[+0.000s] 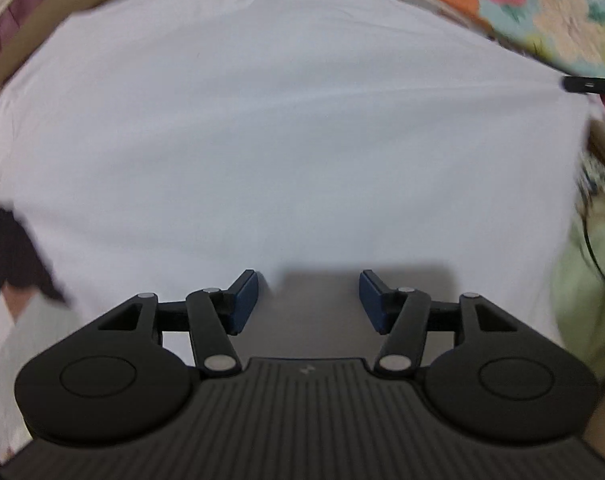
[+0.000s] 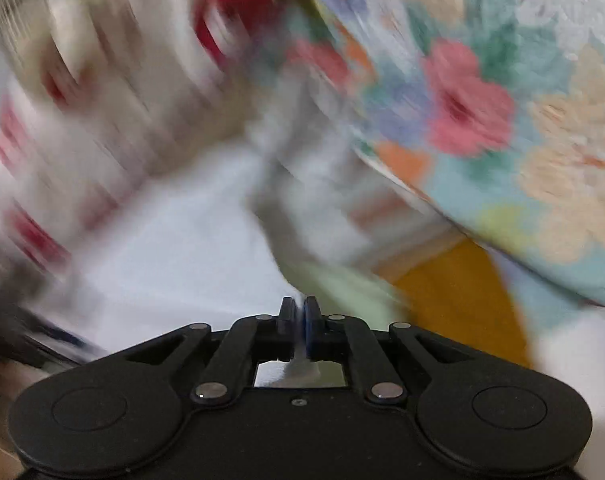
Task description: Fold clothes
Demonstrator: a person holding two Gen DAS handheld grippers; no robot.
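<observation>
A white garment [image 1: 286, 128] lies spread flat and fills most of the left wrist view. My left gripper [image 1: 308, 300] hovers just above its near part, open, with nothing between the blue pads [image 1: 244, 300]. At the far right of that view a black gripper tip [image 1: 590, 85] meets the garment's right corner. In the right wrist view my right gripper [image 2: 299, 316] is shut on a thin edge of the white garment [image 2: 182, 232], and cloth shows through the gap behind the fingers. That view is heavily blurred by motion.
A floral bedcover [image 1: 542, 8] [image 2: 502, 100] lies beyond the garment at the right. A pale green cloth [image 1: 582, 280] [image 2: 342, 284] sits at the garment's right edge, and an orange patch [image 2: 462, 300] beside it. A dark cloth [image 1: 10, 256] lies at the left. Brown bed edge [image 1: 30, 28] at upper left.
</observation>
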